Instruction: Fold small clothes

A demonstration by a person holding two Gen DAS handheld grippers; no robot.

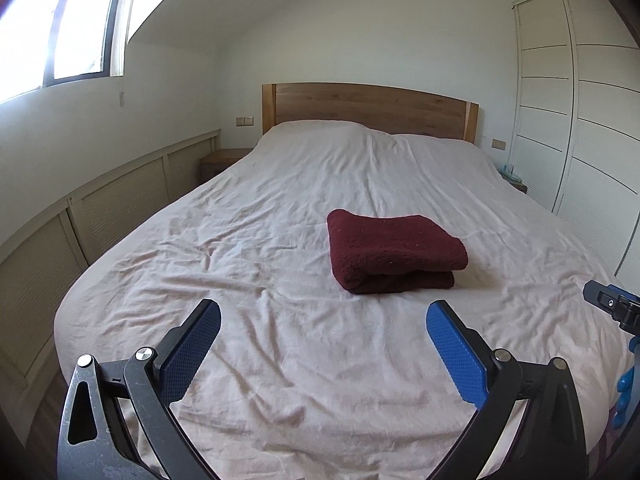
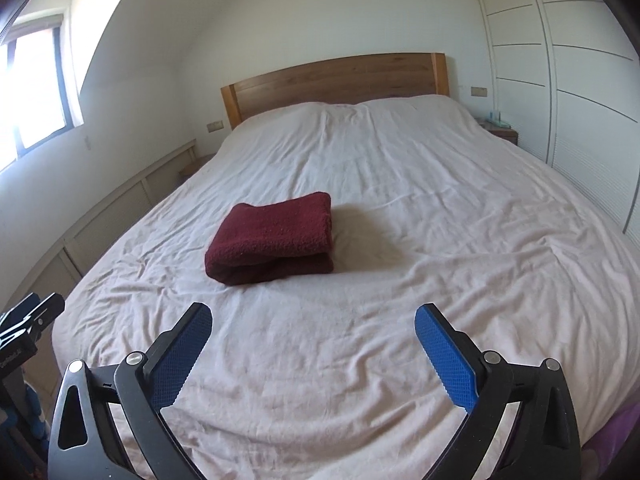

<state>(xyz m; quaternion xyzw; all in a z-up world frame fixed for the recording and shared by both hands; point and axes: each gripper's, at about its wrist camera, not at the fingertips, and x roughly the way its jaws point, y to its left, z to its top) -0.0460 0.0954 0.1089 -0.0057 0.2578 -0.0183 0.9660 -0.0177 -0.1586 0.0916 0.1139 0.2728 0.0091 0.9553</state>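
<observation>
A dark red folded cloth (image 1: pixel 394 252) lies in a neat thick rectangle on the pale bed sheet (image 1: pixel 280 216), a bit right of centre in the left wrist view. The right wrist view has the folded cloth (image 2: pixel 272 238) left of centre. My left gripper (image 1: pixel 323 316) hovers over the near part of the bed, short of the cloth, open wide with nothing between its blue pads. My right gripper (image 2: pixel 313 318) is likewise open and empty, well in front of the cloth and apart from it. Part of the right gripper (image 1: pixel 612 304) shows at the left view's right edge.
The bed sheet (image 2: pixel 440 220) is wrinkled all over. A wooden headboard (image 1: pixel 368 106) stands at the far end. Low louvred cabinets (image 1: pixel 120 204) run along the left wall, white wardrobe doors (image 1: pixel 580 120) along the right. Small bedside tables flank the headboard.
</observation>
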